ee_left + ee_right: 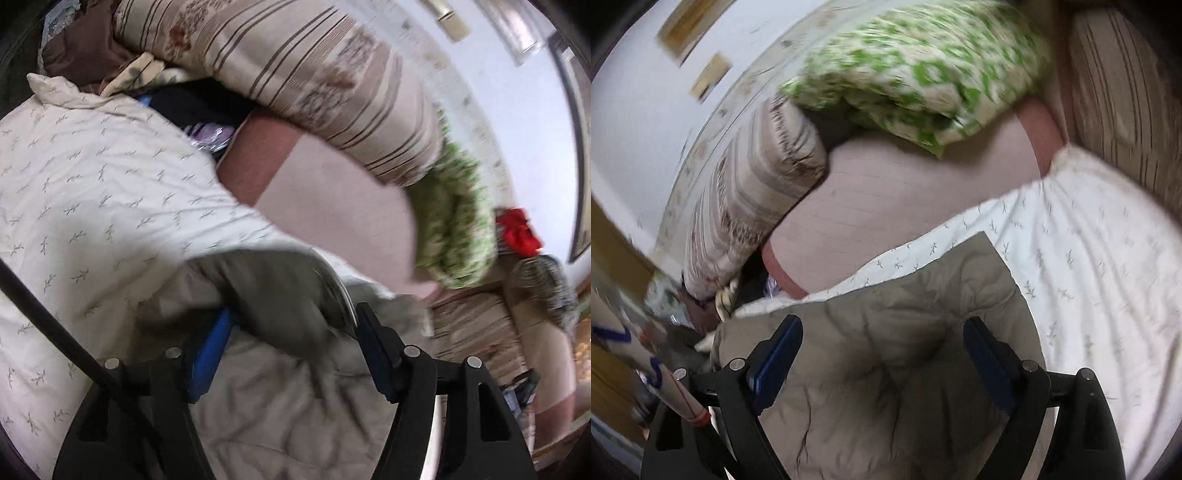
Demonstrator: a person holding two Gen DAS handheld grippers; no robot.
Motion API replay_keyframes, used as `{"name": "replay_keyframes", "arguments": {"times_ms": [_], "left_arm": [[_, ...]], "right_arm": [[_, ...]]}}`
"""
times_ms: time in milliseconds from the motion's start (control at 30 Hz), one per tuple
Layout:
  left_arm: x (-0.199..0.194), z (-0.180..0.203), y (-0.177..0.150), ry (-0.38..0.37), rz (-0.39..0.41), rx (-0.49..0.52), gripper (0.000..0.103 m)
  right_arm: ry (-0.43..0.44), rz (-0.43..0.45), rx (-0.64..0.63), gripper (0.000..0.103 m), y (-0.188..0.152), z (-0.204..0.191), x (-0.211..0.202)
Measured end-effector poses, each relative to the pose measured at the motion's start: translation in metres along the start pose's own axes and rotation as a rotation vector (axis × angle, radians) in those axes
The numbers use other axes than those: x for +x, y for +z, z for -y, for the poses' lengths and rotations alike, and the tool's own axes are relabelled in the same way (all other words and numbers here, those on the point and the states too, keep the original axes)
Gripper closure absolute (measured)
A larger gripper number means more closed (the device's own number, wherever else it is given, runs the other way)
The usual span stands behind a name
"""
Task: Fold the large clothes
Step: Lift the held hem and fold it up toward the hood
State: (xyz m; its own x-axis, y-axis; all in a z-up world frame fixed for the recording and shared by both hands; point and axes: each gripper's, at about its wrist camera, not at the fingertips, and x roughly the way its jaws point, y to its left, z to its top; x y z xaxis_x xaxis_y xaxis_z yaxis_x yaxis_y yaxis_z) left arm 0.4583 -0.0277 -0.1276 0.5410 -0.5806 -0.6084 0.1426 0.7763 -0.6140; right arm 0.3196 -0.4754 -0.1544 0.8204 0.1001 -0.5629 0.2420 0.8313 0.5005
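Item: grey-green padded jacket (886,354), lying on the bed's leaf-sprigged white quilt (1089,258); the green-patterned pillow (923,74) and striped bolster (295,81) sit beyond the jacket.
Left tongs (291,332): released, with a raised fold of the jacket between the fingers but not clamped.
Right tongs (882,354): released wide, above the jacket.
Step, judged: a fold just laid down. Next move calls for gripping a fresh edge.

Both wrist cameras look down along their fingers, close over the grey quilted garment (280,387) (886,369); both share the twig-print bedsheet (92,192) (1089,258) and green-patterned pillow (454,229) (923,74).
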Motion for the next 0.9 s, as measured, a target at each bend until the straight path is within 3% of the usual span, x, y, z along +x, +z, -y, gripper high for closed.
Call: {"name": "replay_keyframes", "arguments": {"times_ms": [67, 133, 233, 333, 367, 433, 500, 533, 633, 900], "left_arm": [[-0.020, 0.007, -0.001, -0.033, 0.019, 0.002, 0.036], [-0.043, 0.016, -0.009, -0.016, 0.036, 0.028, 0.035], [-0.075, 0.024, -0.036, 0.102, 0.072, 0.092, 0.032], [-0.093, 0.016, -0.079, 0.279, 0.145, 0.156, 0.031], [-0.095, 0.011, -0.096, 0.350, 0.175, 0.177, 0.030], [-0.092, -0.003, -0.115, 0.417, 0.212, 0.185, 0.030], [-0.085, -0.020, -0.127, 0.438, 0.229, 0.180, 0.030], [-0.080, -0.028, -0.131, 0.436, 0.232, 0.177, 0.030], [-0.070, -0.046, -0.132, 0.422, 0.234, 0.191, 0.030], [-0.049, -0.071, -0.124, 0.479, 0.193, 0.201, 0.030]], "right_arm": [[-0.001, -0.018, -0.060, 0.014, -0.010, -0.025, 0.001], [0.005, -0.061, -0.172, 0.020, -0.025, -0.063, 0.012], [0.029, -0.134, -0.309, 0.025, -0.059, -0.109, 0.033], [0.023, -0.175, -0.370, 0.025, -0.084, -0.148, 0.071], [0.014, -0.182, -0.376, 0.025, -0.088, -0.155, 0.085], [-0.070, -0.167, -0.406, 0.025, -0.093, -0.172, 0.123], [-0.179, -0.160, -0.424, 0.022, -0.093, -0.178, 0.165], [-0.222, -0.179, -0.421, 0.015, -0.090, -0.174, 0.189], [-0.280, -0.226, -0.392, 0.008, -0.082, -0.159, 0.243], [-0.274, -0.182, -0.348, 0.003, -0.071, -0.144, 0.281]]}}
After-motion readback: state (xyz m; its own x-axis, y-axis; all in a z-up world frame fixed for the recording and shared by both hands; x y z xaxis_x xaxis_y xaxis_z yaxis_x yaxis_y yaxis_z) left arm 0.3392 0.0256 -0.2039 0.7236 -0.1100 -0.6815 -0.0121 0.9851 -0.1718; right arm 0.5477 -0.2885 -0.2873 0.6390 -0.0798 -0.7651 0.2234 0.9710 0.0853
